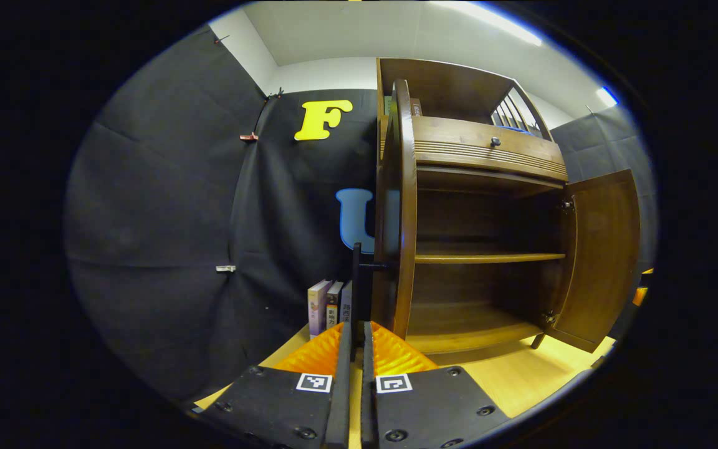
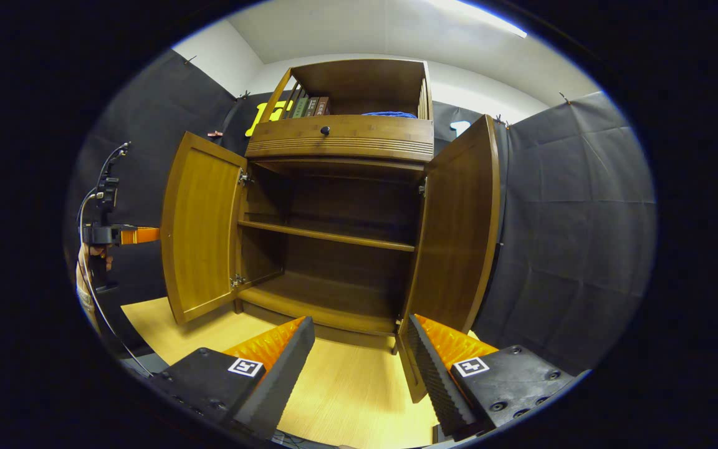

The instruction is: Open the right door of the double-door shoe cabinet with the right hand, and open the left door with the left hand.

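The shoe cabinet [image 2: 340,206] stands upright on the wooden floor [image 2: 346,386], its long axis vertical and its open front facing the right gripper view. Both doors are swung wide: the left door [image 2: 200,231] at 9 o'clock, the right door [image 2: 455,237] at 3 o'clock. The right gripper [image 2: 359,355] hangs at 6 o'clock, fingers spread apart with nothing between them. That view catches the left gripper [image 2: 138,235] at the left door's outer edge. The left gripper view sees this door edge-on [image 1: 401,206], the left gripper [image 1: 356,330] closed on its dark handle [image 1: 359,280], with books [image 1: 331,305] at 7 o'clock.
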`<control>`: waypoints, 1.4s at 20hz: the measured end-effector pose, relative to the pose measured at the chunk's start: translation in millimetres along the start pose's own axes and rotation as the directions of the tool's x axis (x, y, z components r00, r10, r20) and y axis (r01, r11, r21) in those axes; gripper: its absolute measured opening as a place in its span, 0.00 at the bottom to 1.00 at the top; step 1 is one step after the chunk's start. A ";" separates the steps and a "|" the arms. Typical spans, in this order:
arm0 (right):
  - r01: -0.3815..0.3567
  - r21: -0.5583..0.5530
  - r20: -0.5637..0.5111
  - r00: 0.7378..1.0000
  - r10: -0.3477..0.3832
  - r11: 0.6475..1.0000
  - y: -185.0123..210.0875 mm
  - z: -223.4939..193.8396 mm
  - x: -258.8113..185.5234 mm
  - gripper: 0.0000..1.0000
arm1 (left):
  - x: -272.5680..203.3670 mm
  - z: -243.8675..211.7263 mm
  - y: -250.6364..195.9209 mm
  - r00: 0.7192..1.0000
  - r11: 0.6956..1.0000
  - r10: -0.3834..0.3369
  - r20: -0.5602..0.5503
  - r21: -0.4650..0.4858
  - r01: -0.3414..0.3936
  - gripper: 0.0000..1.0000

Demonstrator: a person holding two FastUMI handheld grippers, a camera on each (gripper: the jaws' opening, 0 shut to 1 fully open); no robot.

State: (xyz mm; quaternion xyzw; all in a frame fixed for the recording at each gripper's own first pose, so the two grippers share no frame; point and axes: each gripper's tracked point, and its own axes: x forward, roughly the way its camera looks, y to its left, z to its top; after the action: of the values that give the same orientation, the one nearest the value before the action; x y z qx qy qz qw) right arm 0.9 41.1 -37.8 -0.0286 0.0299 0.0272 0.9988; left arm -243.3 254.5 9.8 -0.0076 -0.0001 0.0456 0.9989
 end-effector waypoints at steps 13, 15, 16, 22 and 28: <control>-0.103 0.021 -0.022 0.994 0.104 0.994 5.9 -8.3 8.1 0.95 | -38.8 15.4 -105.6 0.989 0.989 -0.144 0.021 0.022 0.143 0.20; -0.117 0.030 -0.014 0.993 0.117 0.993 6.2 -5.7 7.6 0.95 | -35.9 17.9 -120.1 0.986 0.986 -0.165 0.033 0.024 0.165 0.28; -0.122 0.031 -0.011 0.992 0.123 0.992 5.9 -5.0 7.0 0.95 | -34.4 18.5 -127.6 0.984 0.984 -0.175 0.035 0.025 0.174 0.34; -0.164 0.033 -0.003 0.986 0.164 0.986 13.1 -2.3 2.0 0.95 | -31.2 15.3 -163.0 0.980 0.979 -0.195 0.030 0.064 0.193 0.62; -0.166 0.059 -0.013 0.986 0.167 0.984 13.4 -2.1 -0.4 0.95 | -32.7 17.4 -192.7 0.977 0.974 -0.206 0.055 0.106 0.199 0.68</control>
State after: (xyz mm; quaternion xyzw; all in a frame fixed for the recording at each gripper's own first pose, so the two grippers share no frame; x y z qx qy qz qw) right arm -0.4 54.3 -40.6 0.0025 0.0420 0.1095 0.9931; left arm -258.4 59.9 30.1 0.0437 -0.0316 -0.0563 0.9970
